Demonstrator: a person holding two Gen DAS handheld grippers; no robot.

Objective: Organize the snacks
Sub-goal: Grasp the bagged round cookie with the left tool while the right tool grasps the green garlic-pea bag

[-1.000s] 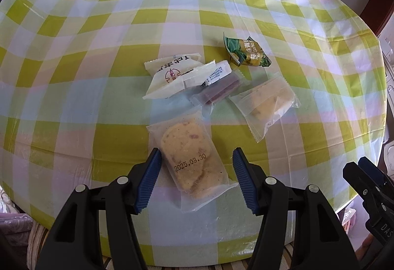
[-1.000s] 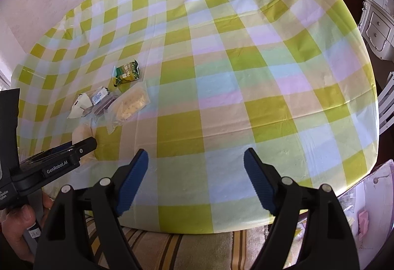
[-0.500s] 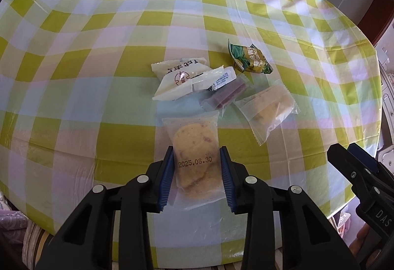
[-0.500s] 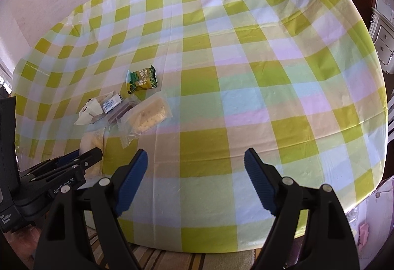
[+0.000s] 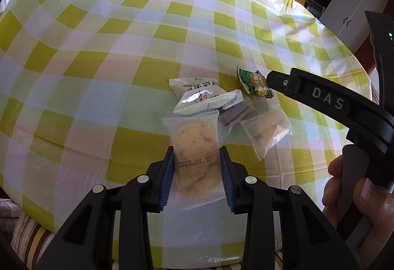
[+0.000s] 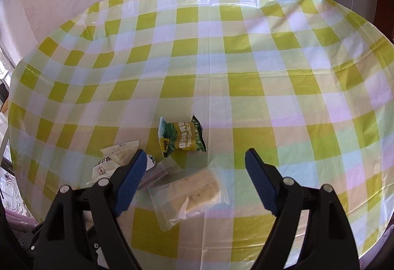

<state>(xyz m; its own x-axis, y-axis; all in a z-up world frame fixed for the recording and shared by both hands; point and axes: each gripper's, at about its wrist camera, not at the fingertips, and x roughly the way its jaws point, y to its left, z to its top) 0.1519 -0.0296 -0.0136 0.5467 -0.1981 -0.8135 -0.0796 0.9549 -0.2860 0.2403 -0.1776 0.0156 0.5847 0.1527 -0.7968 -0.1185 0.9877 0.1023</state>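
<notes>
The left gripper (image 5: 196, 172) pinches the dated cookie packet (image 5: 194, 146) by its 2 long sides, near the table's (image 6: 246, 53) front edge. The right gripper (image 6: 194, 178) hangs spread above the clear pastry packet (image 6: 190, 192), whose long axis runs across the gap; the green packet (image 6: 182, 135) lies just beyond.

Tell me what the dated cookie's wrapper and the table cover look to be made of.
Cookie wrapper: thin frosted clear plastic film, seemingly; the cookie shows through under the printed date, held in the left tool. Table cover: probably glossy plastic sheeting; it shows creases and shiny glare.
</notes>
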